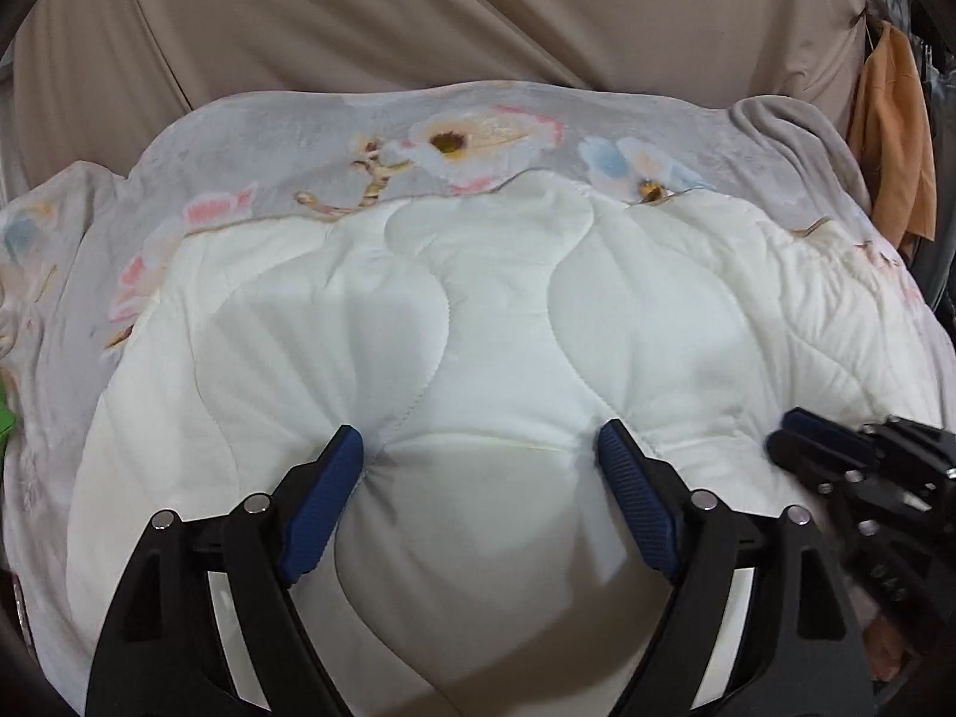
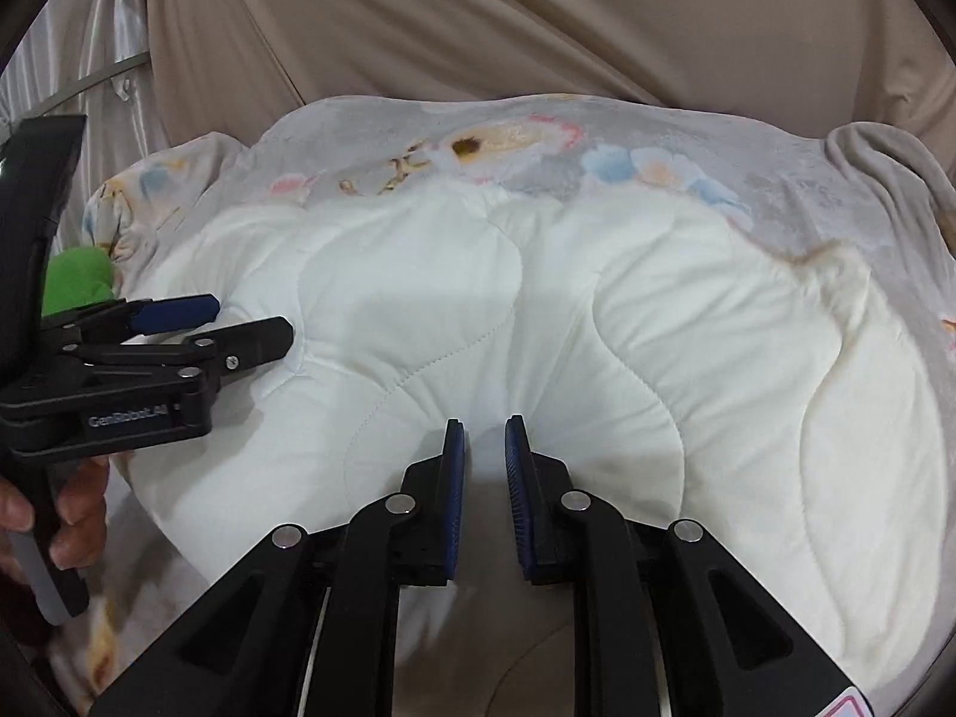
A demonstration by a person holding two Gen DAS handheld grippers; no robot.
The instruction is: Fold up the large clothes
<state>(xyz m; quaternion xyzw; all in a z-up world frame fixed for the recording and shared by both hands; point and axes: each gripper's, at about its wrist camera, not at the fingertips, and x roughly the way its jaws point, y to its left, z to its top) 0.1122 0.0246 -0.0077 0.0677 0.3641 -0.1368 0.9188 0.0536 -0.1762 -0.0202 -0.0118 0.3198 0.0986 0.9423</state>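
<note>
A thick white quilted comforter (image 1: 496,310) lies folded over its own grey flowered side (image 1: 334,137), which shows as a band along the far edge. My left gripper (image 1: 478,442) stands wide open at the near edge of the quilt. A puffy bulge of the white quilt sits between its blue pads (image 1: 325,502). My right gripper (image 2: 484,433) hovers over the same near edge (image 2: 538,358) with only a narrow gap between its pads and nothing held in it. Each gripper shows in the other's view: the right gripper (image 1: 788,430) and the left gripper (image 2: 239,325).
Beige fabric (image 1: 418,18) rises behind the bedding. An orange cloth (image 1: 890,155) hangs at the far right. A green item (image 2: 77,284) lies at the quilt's left end. A person's hand (image 2: 71,514) grips the left gripper's handle.
</note>
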